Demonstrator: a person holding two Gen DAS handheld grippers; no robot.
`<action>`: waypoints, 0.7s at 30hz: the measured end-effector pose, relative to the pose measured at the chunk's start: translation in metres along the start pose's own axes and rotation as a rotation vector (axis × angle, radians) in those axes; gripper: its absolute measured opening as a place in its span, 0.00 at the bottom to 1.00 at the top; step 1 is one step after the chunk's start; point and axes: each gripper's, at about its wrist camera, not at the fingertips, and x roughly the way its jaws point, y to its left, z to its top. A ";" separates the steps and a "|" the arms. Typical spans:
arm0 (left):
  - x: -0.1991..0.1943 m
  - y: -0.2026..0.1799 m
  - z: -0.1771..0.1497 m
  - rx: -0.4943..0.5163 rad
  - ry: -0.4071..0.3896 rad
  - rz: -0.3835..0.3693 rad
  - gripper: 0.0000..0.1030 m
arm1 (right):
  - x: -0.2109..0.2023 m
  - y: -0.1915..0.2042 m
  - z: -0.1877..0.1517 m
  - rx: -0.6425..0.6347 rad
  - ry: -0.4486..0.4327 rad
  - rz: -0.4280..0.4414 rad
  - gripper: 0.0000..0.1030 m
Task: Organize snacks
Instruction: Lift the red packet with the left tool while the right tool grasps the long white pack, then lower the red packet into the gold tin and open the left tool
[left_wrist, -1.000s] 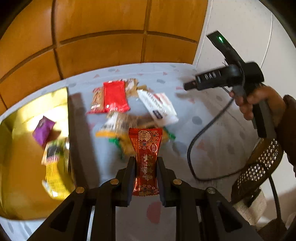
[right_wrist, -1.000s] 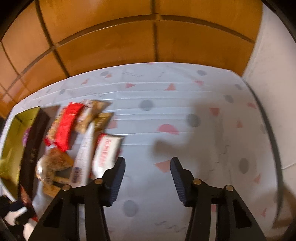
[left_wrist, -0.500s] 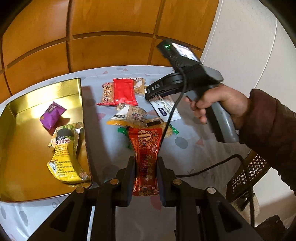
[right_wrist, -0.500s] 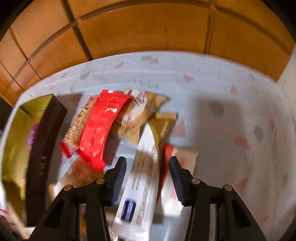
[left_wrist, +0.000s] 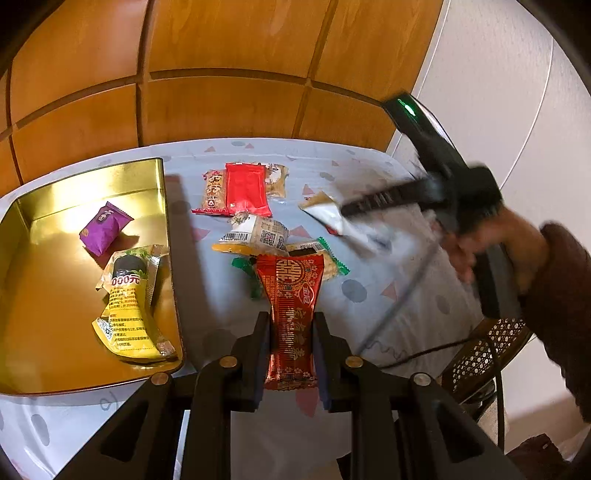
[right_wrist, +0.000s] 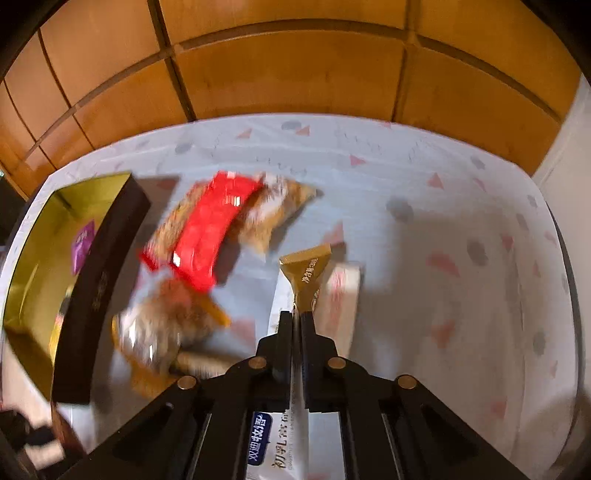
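My left gripper (left_wrist: 290, 321) is shut on a red and gold patterned packet (left_wrist: 290, 291), held above the tablecloth in front of the snack pile. In the right wrist view my right gripper (right_wrist: 295, 317) is shut on a long white packet with a gold end (right_wrist: 306, 269), its jaws nearly touching. From the left wrist view that packet (left_wrist: 328, 216) hangs blurred from the right gripper (left_wrist: 347, 212) at the pile's right side. On the cloth lie a red packet (left_wrist: 245, 188), a clear barcode packet (left_wrist: 258, 232) and others. The gold tin (left_wrist: 37, 332) at left holds a purple packet (left_wrist: 105, 229) and a yellow one (left_wrist: 129, 306).
A hand in a dark red sleeve (left_wrist: 554, 280) holds the right gripper, and its black cable (left_wrist: 406, 354) trails over the table's right edge. A wicker seat (left_wrist: 487, 347) stands beside that edge. An orange wood-panelled wall (left_wrist: 221, 99) runs behind the table.
My right gripper swung left over the pile, came down around the white and gold packet, and shut on it. My left gripper kept its grip on the red patterned packet and shifted slightly.
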 end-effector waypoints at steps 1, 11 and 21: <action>-0.002 0.000 0.000 0.001 -0.005 0.000 0.21 | -0.001 -0.001 -0.007 0.005 0.009 0.010 0.04; -0.017 -0.002 -0.003 -0.004 -0.031 0.001 0.21 | -0.009 -0.015 -0.073 0.102 0.064 0.049 0.08; -0.039 0.029 0.018 -0.115 -0.074 -0.001 0.21 | 0.005 0.010 -0.083 0.021 0.023 -0.045 0.41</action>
